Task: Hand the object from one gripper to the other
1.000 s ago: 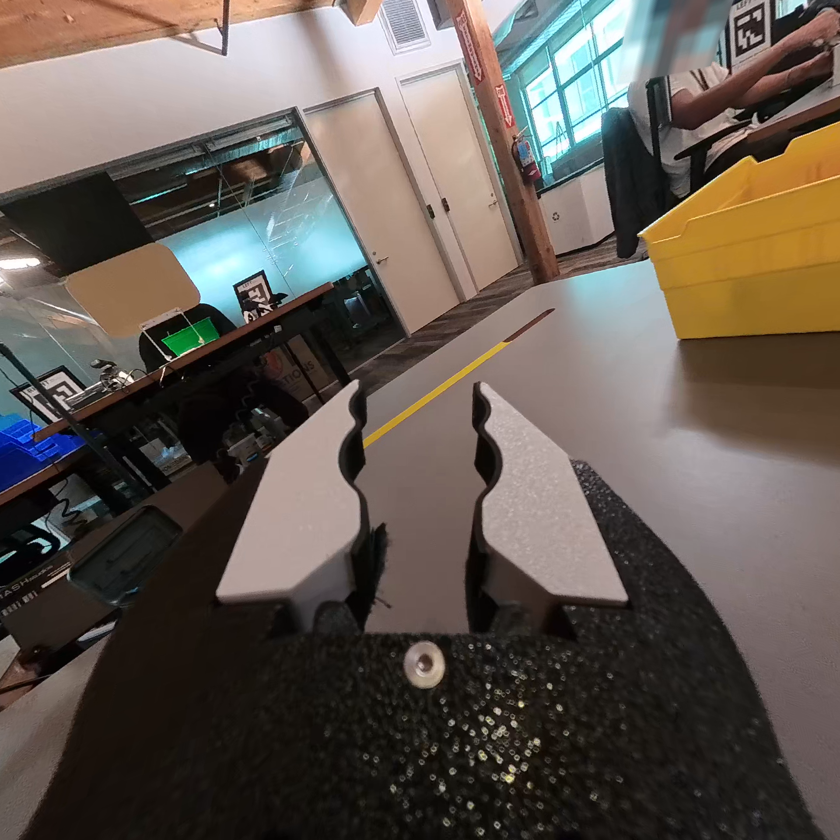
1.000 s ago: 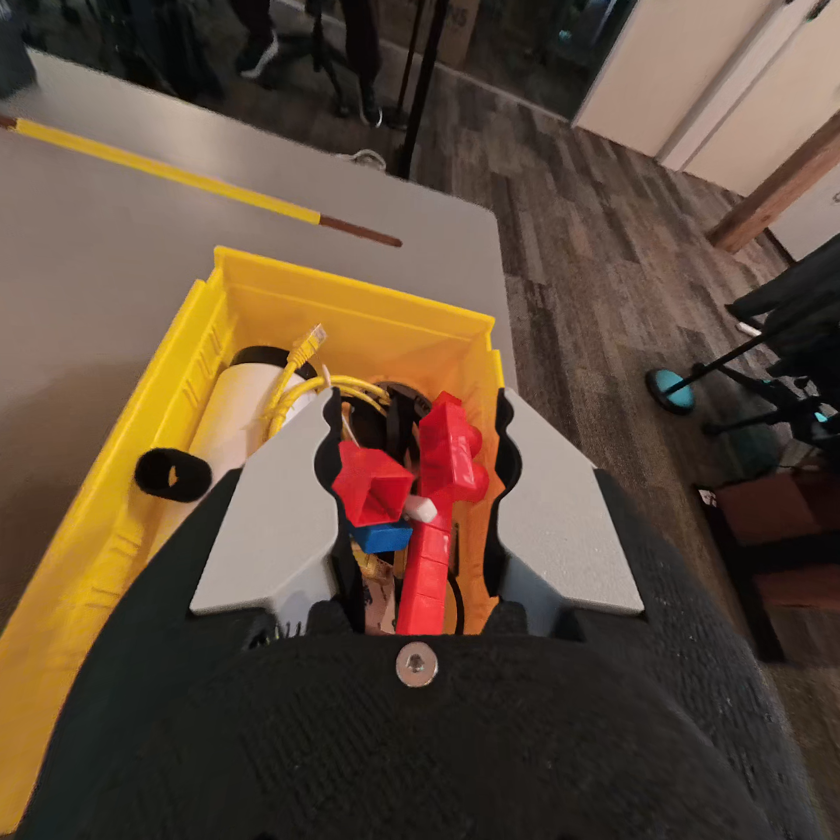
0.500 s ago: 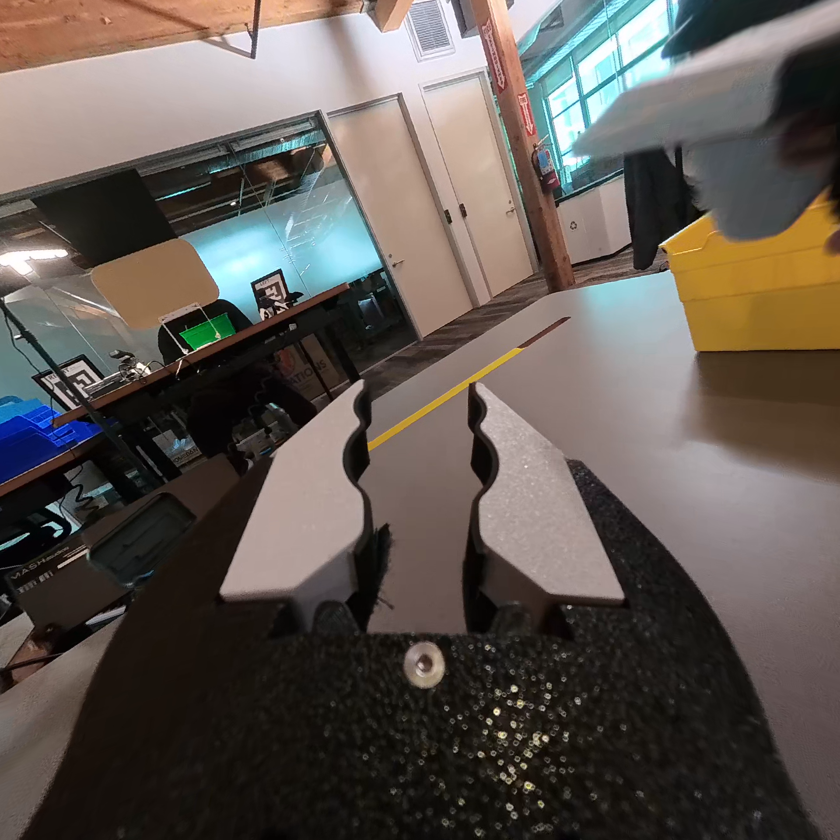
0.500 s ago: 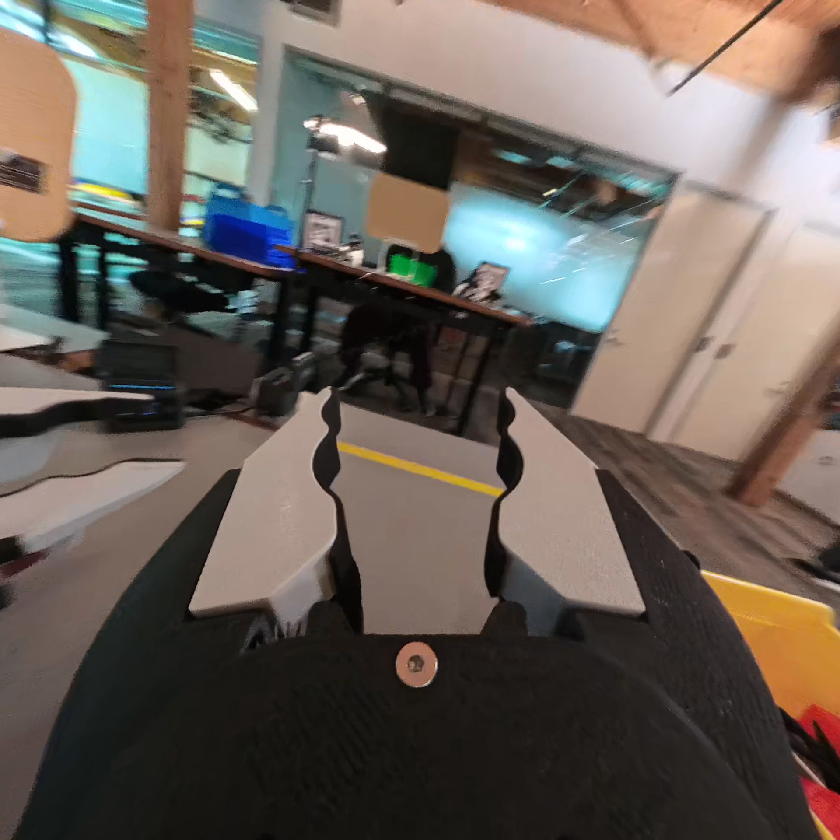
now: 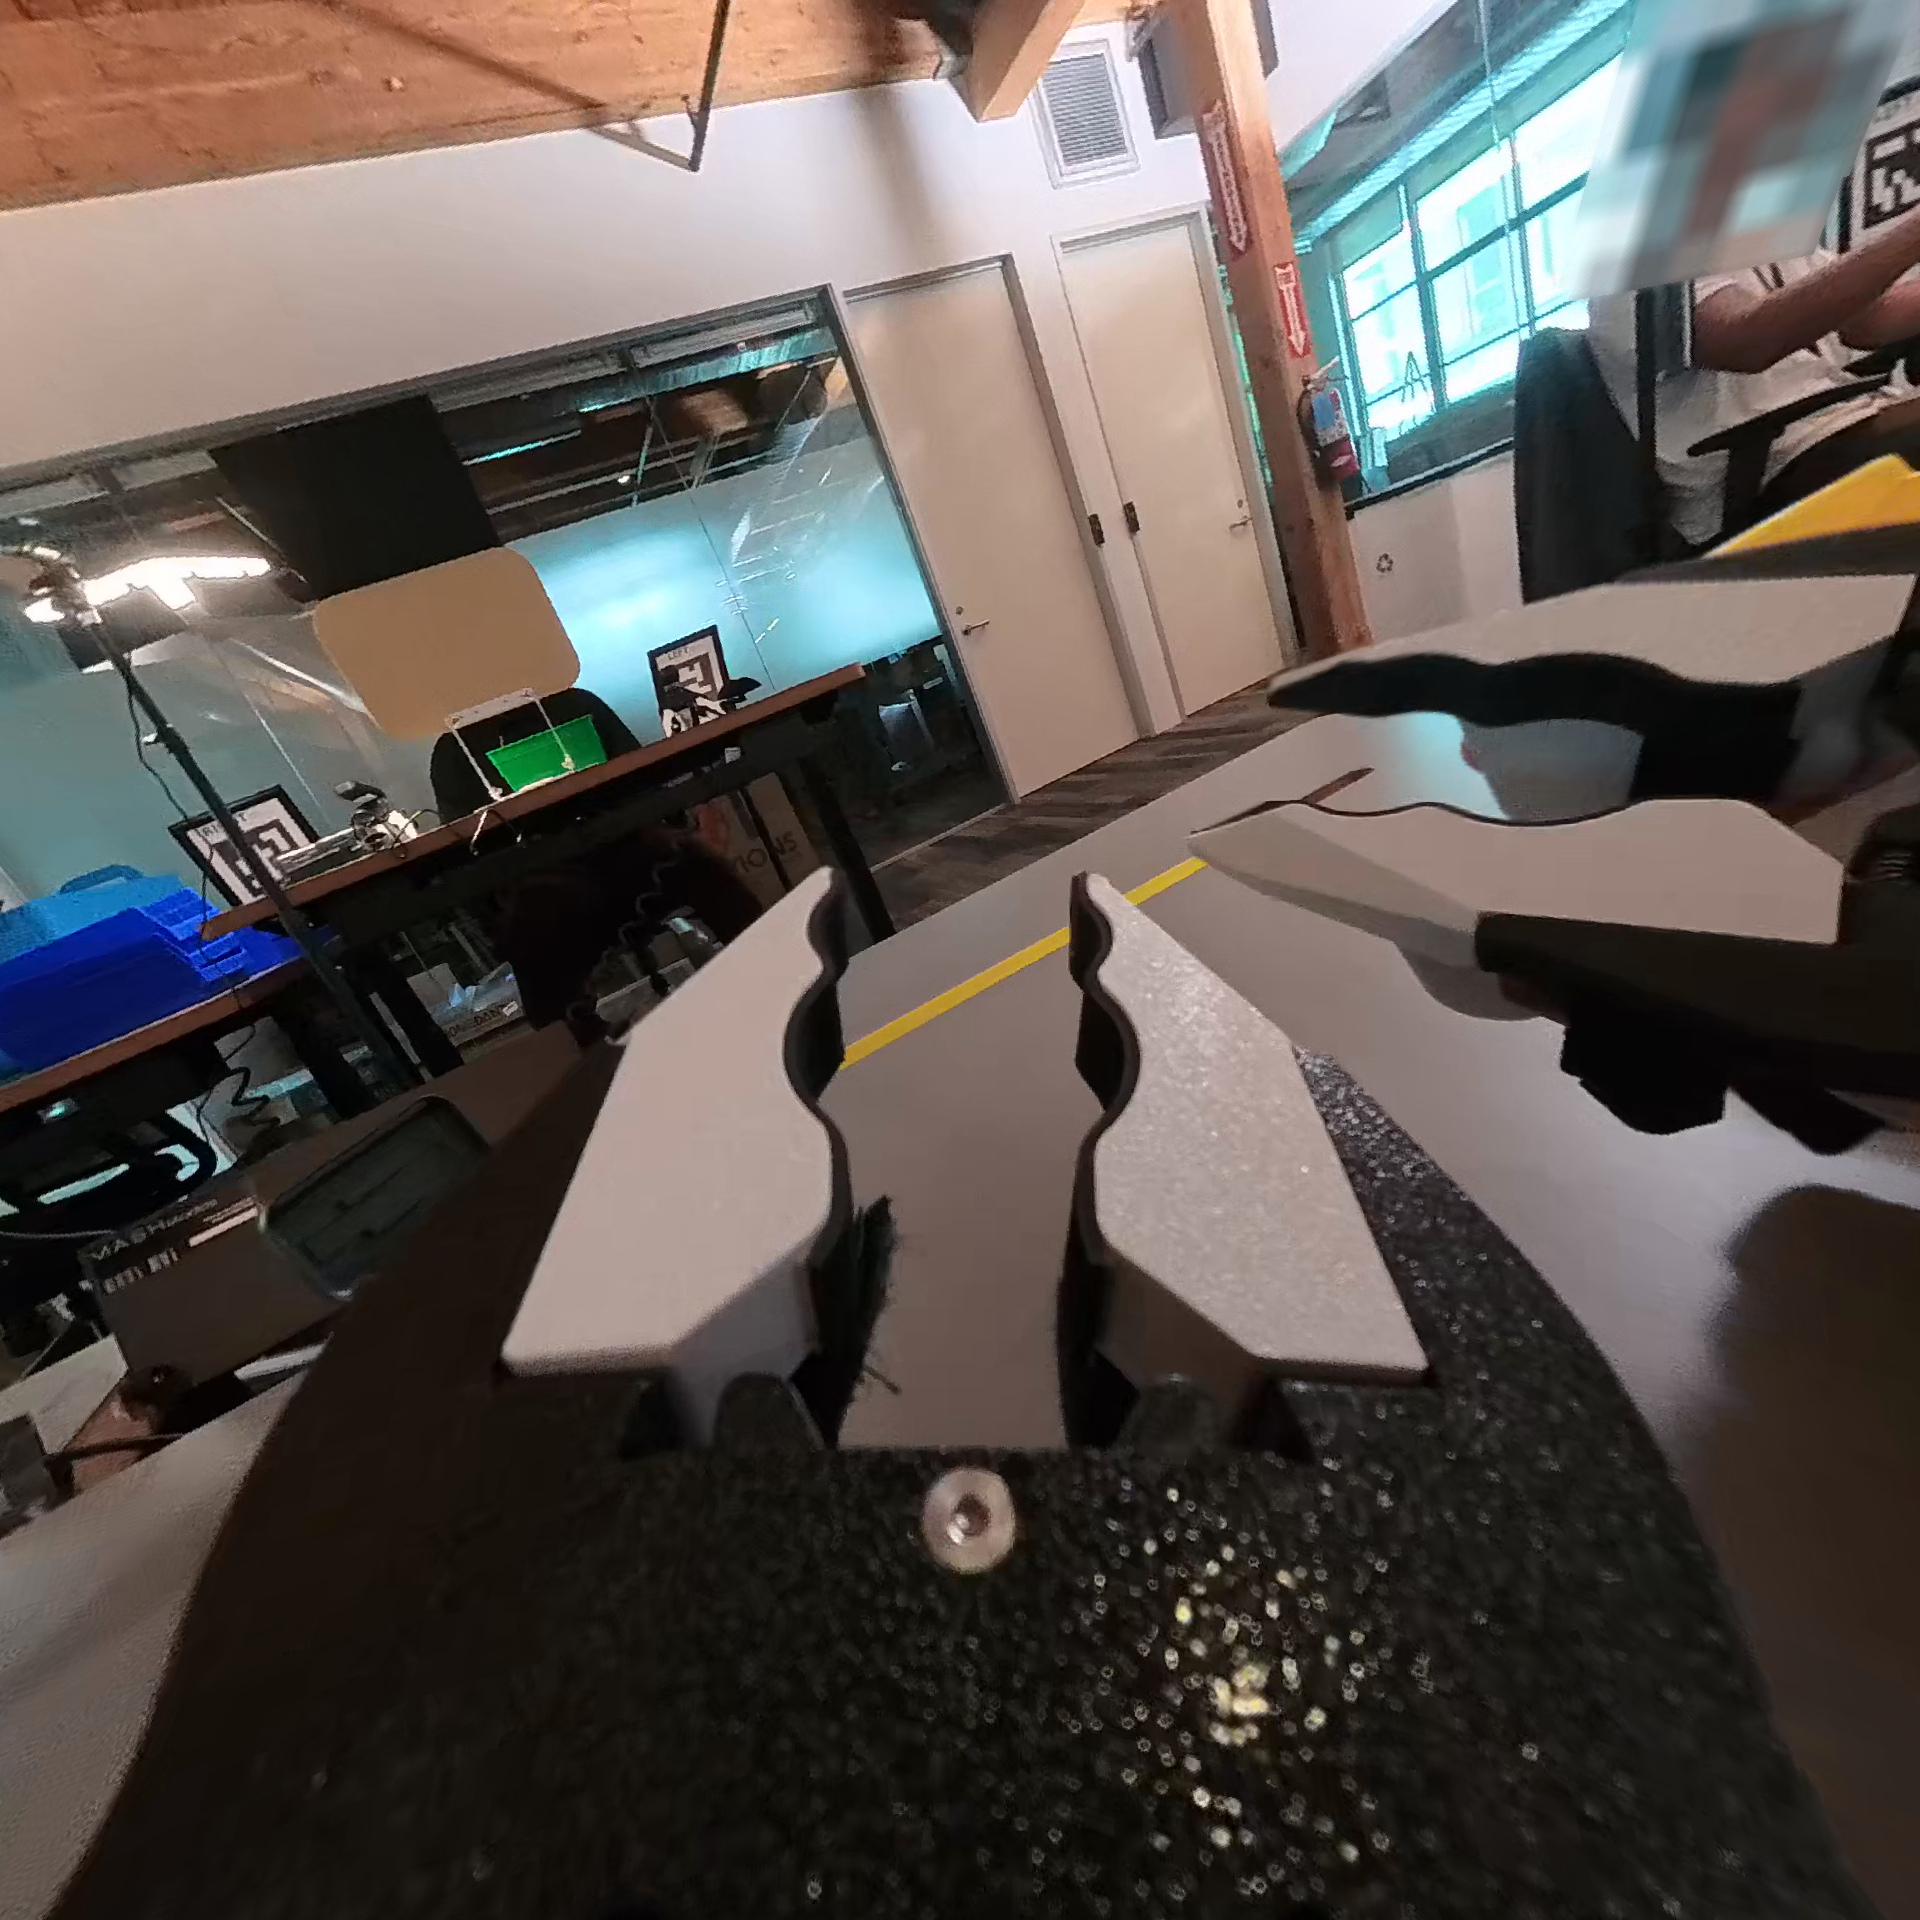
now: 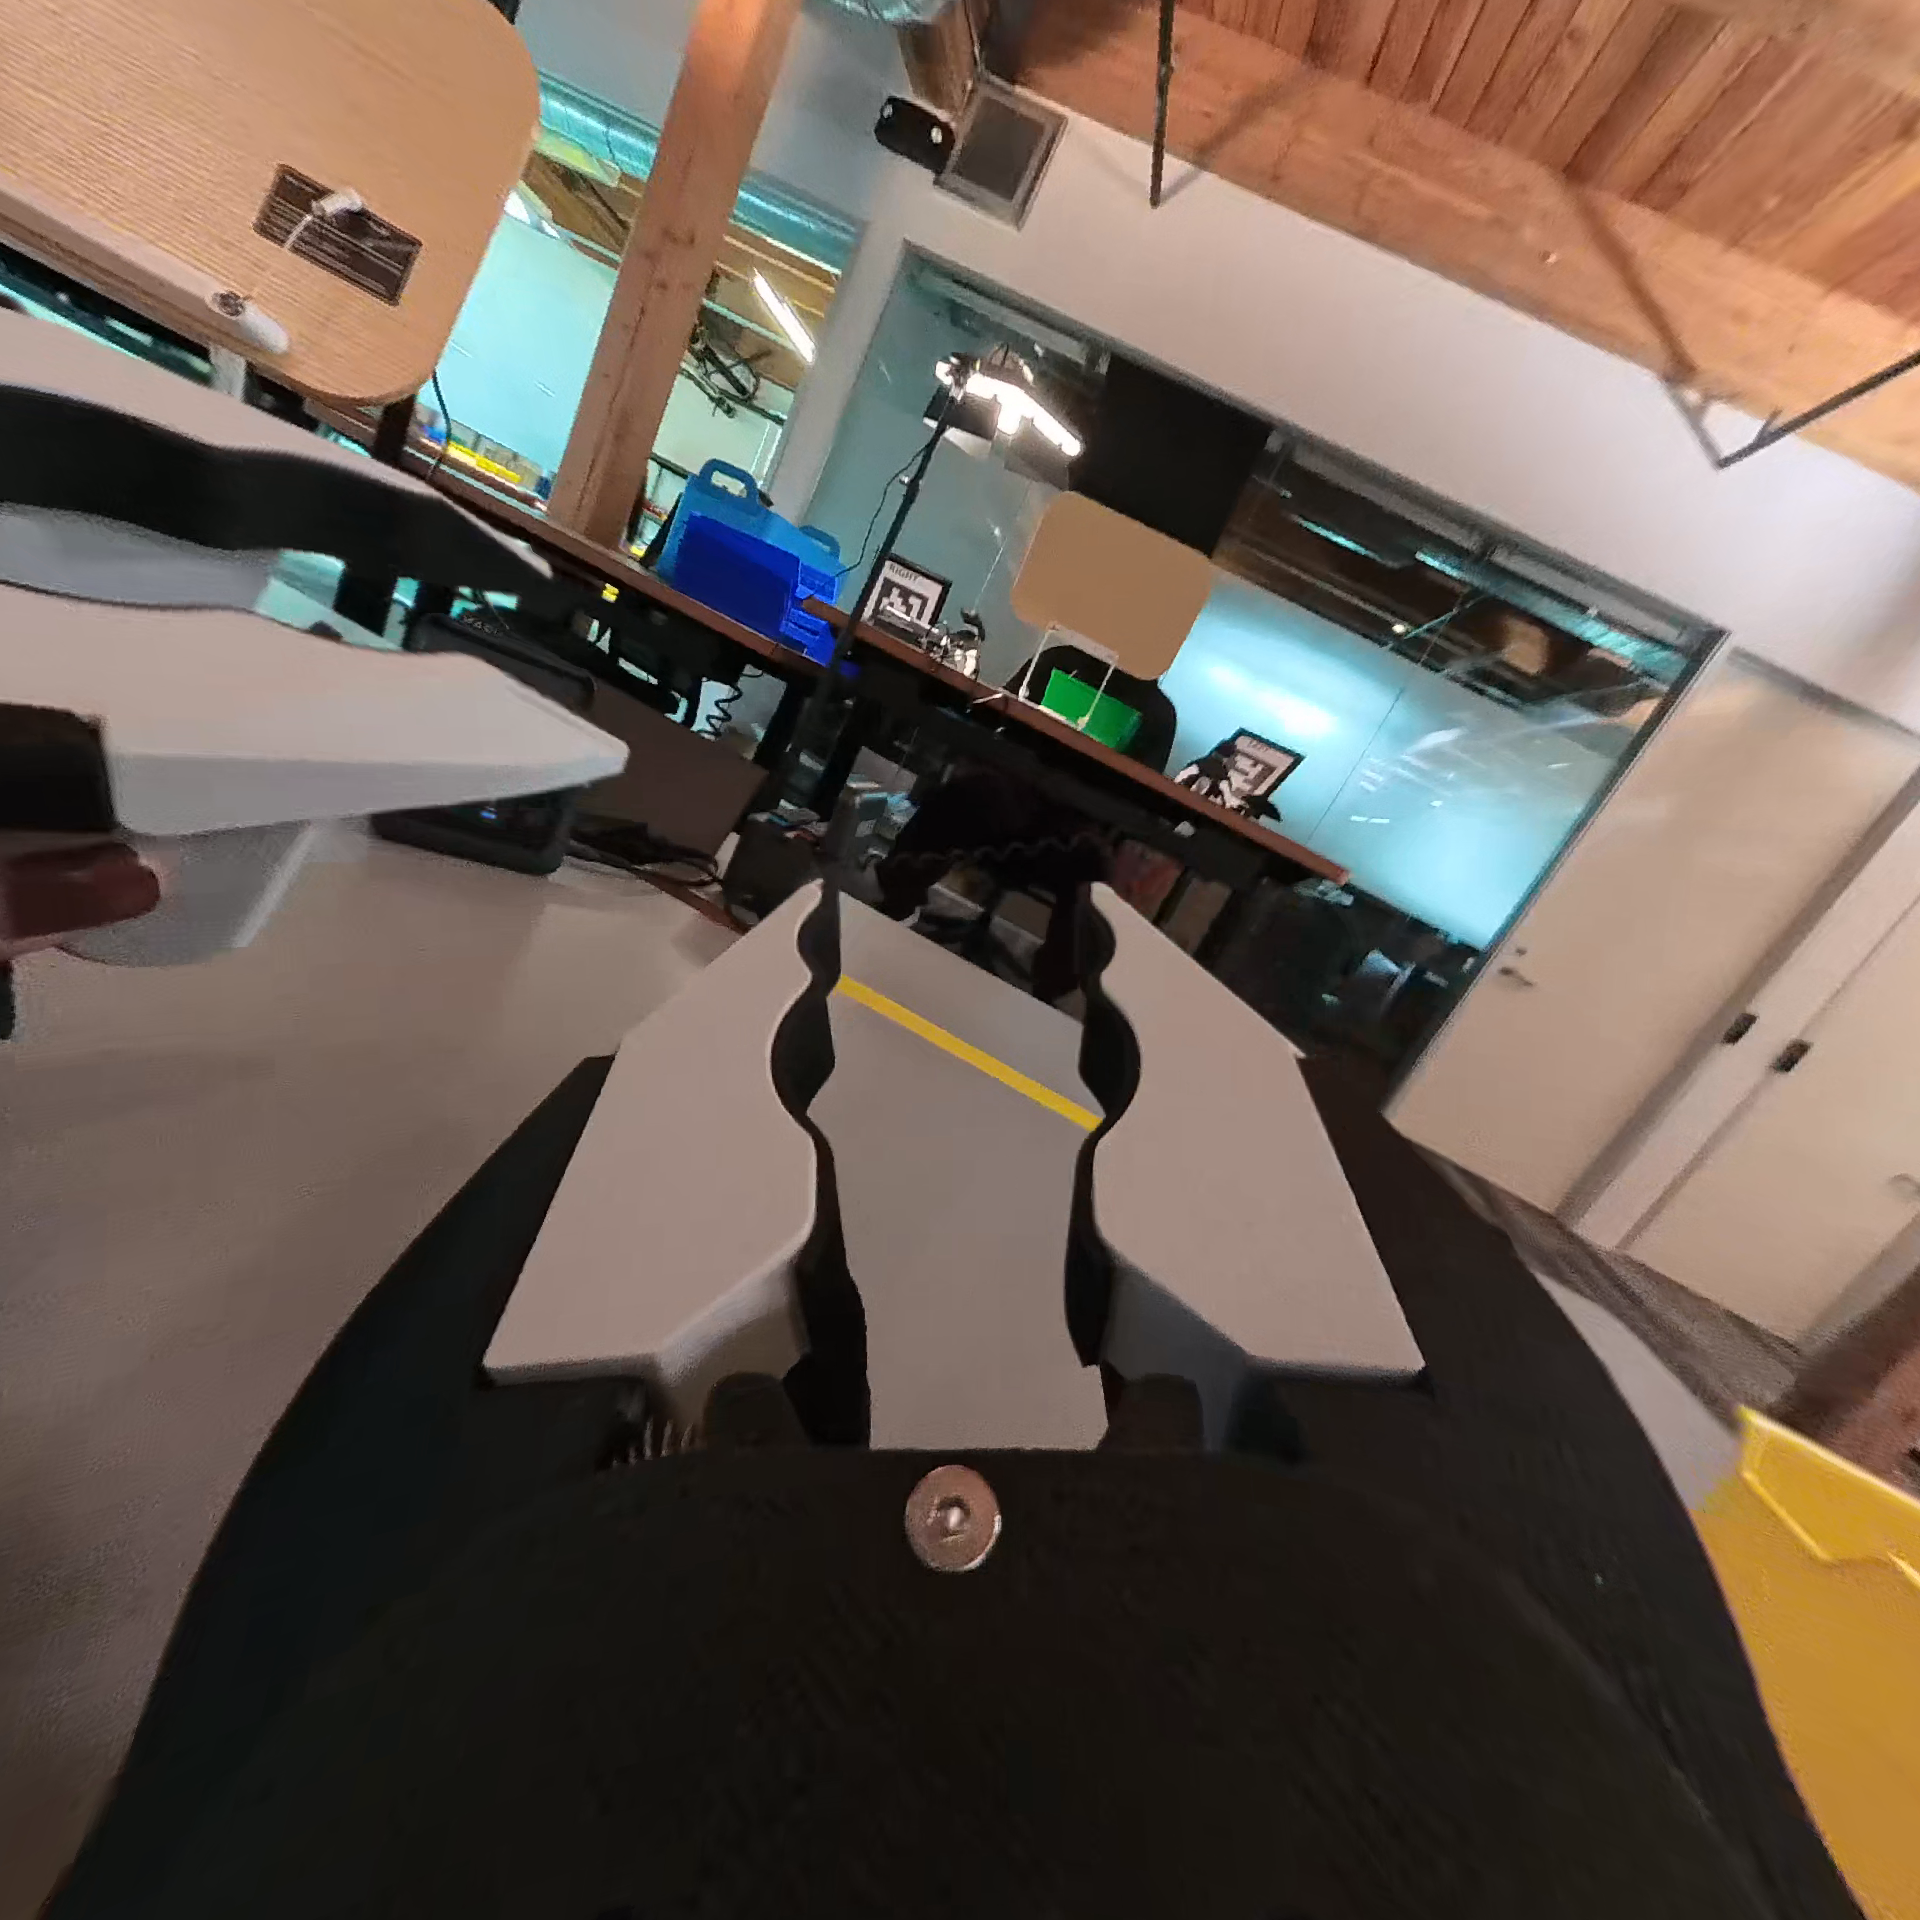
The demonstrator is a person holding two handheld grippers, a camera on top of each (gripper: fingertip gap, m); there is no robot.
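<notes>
Your left gripper [image 5: 956, 894] is spread apart with nothing between its grey fingers [image 5: 707, 1122], only the bare grey table [image 5: 956, 1195] under them. Your right gripper [image 6: 956, 904] is spread as well and carries nothing; from the left wrist camera it shows to the right of the left gripper and a little ahead of it, turned on its side, one finger above the other.

The yellow bin [image 6: 1829, 1621] sits low and to the right of your right gripper, close beside its black body. Only a corner of its rim and outer wall is in view, so you cannot tell what is in it. From the left gripper, just a sliver of yellow rim [image 5: 1829, 520] peeks above the right gripper.

The object to hand over is in neither gripper and is not in view. A yellow line [image 6: 966, 1049] crosses the table ahead of both grippers.
</notes>
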